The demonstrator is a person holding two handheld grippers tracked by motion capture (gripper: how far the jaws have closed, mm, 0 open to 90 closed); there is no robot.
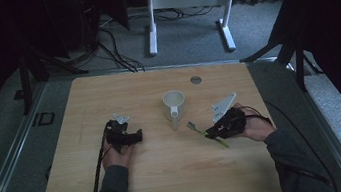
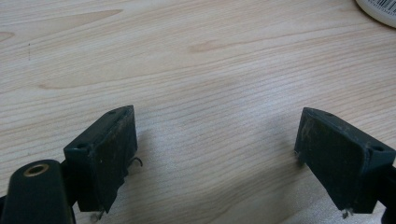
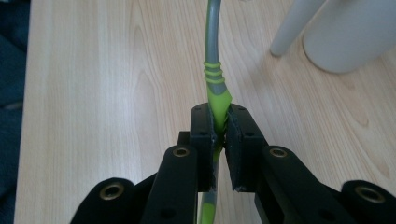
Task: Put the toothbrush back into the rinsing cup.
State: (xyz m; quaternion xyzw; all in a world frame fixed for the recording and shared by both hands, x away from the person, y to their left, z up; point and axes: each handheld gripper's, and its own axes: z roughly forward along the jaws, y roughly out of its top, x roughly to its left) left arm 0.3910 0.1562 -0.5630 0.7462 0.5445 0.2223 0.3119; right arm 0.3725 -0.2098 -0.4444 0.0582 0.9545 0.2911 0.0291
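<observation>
In the high view, two forearms in dark sleeves come up from the bottom edge onto a light wooden table (image 1: 170, 177). The left hand (image 1: 116, 156) sits left of centre, palm cupped under the left gripper (image 1: 136, 136), whose black body points toward the right of the frame and lies low over the wood. In the left gripper view its two jaws stand wide apart, one at the lower left and one at the lower right, with bare table grain between them and nothing held.

The right hand (image 1: 253, 125) rests right of centre, wrist bent inward so the right gripper (image 1: 207, 133) points toward the left and slightly down in the frame; a pale three-cornered plate stands up from its top. Its jaws are clamped on a green and grey utensil (image 1: 198, 130), which looks like a toothbrush. In the right gripper view the jaws meet at the middle of the frame, pinching the bright green handle (image 3: 218, 105), and the grey neck runs straight up to the top edge. In the high view the handle's green tail sticks out below the gripper toward the lower right, while the grey end points up and left.

A white cup (image 1: 173, 103) with a handle stands at the centre of the table, near the utensil's grey end but apart from it. In the right gripper view the cup (image 3: 348, 32) fills the upper right corner.
</observation>
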